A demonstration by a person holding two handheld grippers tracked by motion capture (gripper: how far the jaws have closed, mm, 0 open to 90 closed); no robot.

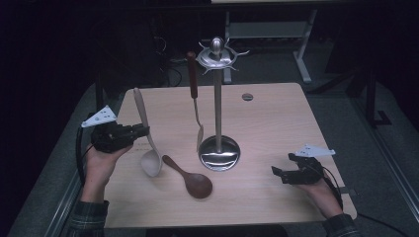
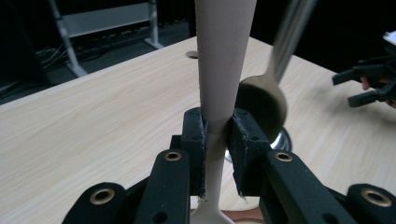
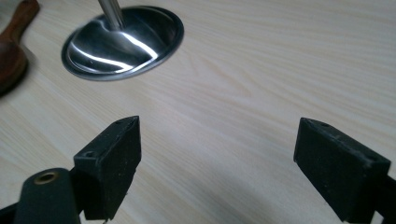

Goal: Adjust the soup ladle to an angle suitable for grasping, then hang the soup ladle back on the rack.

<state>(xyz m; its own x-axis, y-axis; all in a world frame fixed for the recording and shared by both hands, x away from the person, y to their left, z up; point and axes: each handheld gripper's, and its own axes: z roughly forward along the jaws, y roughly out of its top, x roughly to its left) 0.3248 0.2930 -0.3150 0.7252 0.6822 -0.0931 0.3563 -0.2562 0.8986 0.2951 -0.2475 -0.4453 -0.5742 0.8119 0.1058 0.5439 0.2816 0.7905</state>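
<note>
1. Right now my left tongs (image 1: 141,131) are clamping the handle of the pale, matte cream-coloured ladle with its long flat tapering handle (image 1: 146,132). The pads are pressing both flat faces at a narrow part of the handle, and the bowl is hanging low, just above the pale wood-grain surface (image 1: 276,128).
2. My right tongs (image 1: 277,173) are resting wide apart with nothing between them, low over the surface on the near right.
3. I am judging the grip risky: the handle is smooth and tapered, so it could be sliding or swivelling between the pads as I tilt it.
4. The tall polished steel utensil stand with a round mirror-bright base and hooked crown (image 1: 218,103) is standing near the middle. Swinging the ladle in carelessly could be knocking its slim pole or tipping it.
5. A steel spoon with a dark reddish wooden handle (image 1: 194,98) is hanging from one hook; bumping it could be setting it swinging or unhooking it.
6. A dark brown glossy wooden rice spoon (image 1: 190,178) is lying just beside the ladle's bowl, so a drooping bowl could be nudging it.
</note>
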